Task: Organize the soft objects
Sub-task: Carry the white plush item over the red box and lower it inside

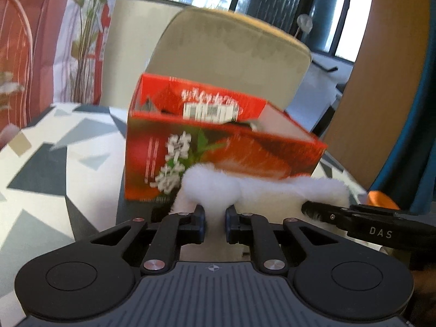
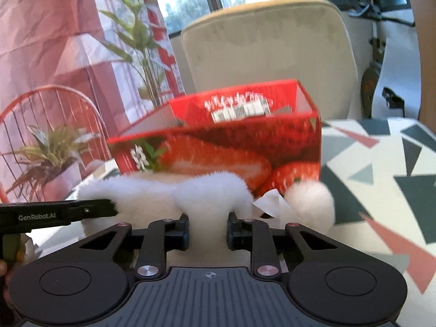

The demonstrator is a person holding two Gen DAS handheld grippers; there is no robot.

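Both tongs pinch the white plush toy (image 1: 218, 185) low in frame: left tongs (image 1: 215, 222) and right tongs (image 2: 208, 226) clamped on fur, before the red strawberry box (image 1: 218, 147) on the bench (image 1: 49, 163).

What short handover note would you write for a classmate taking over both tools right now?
Left tool: shut on the white plush toy.
Right tool: shut on another part of the same toy.
The toy hangs between both tools, in front of the open red strawberry box on the patterned table.
Done: toy picked up.
Left: probably lift it over the box rim, lower it in, release.
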